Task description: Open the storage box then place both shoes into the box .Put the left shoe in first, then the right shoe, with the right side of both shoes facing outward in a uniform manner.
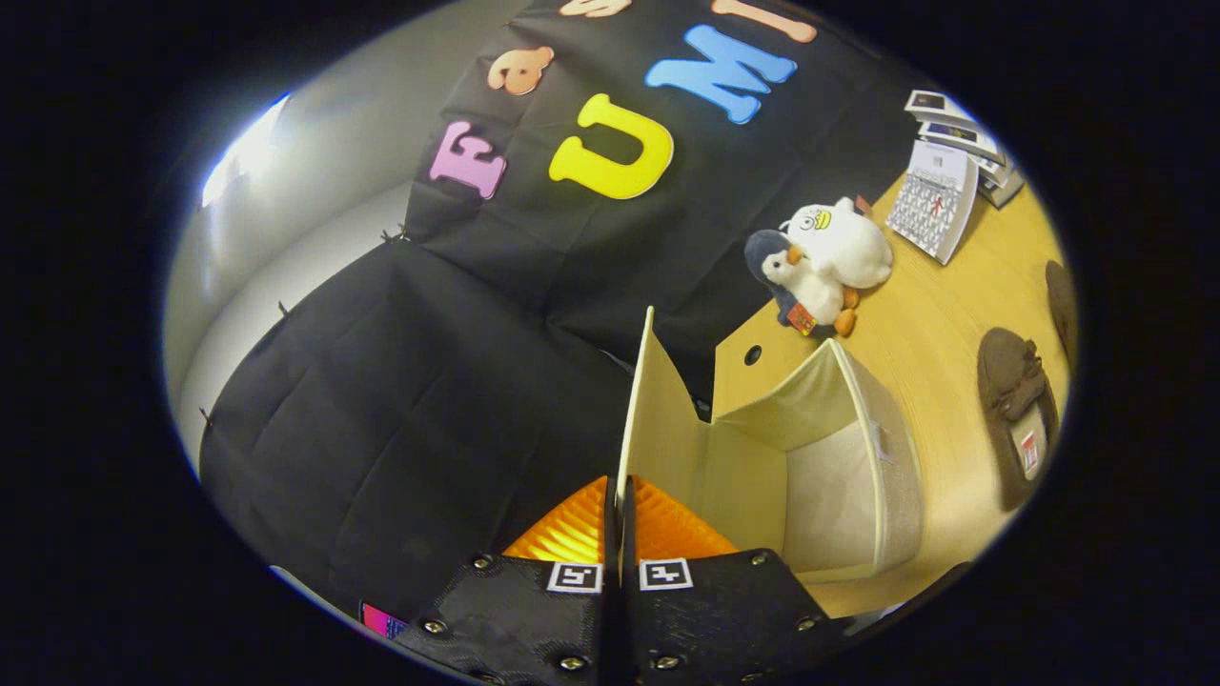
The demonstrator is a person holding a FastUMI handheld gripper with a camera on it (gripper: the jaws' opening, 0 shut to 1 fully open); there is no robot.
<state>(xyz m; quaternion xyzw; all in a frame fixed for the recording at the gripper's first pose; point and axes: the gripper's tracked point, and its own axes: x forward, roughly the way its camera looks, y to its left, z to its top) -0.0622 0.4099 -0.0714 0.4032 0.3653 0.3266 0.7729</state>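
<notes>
Pinching the thin, stiff lid flap (658,400) of the storage box (839,457) between its ribbed pads, the hand-held gripper (620,514) has its fingers almost together, both pressing on the flap's edge, which stands upright ahead of them. Beyond, the cream fabric box sits open on the smooth wooden counter (944,314), its woven walls squared. A dark suede-like shoe (1015,405) lies just beside the box, a second shoe (1060,300) farther out. Two plush toys (824,262) and stacked booklets (948,162) rest farther back.
</notes>
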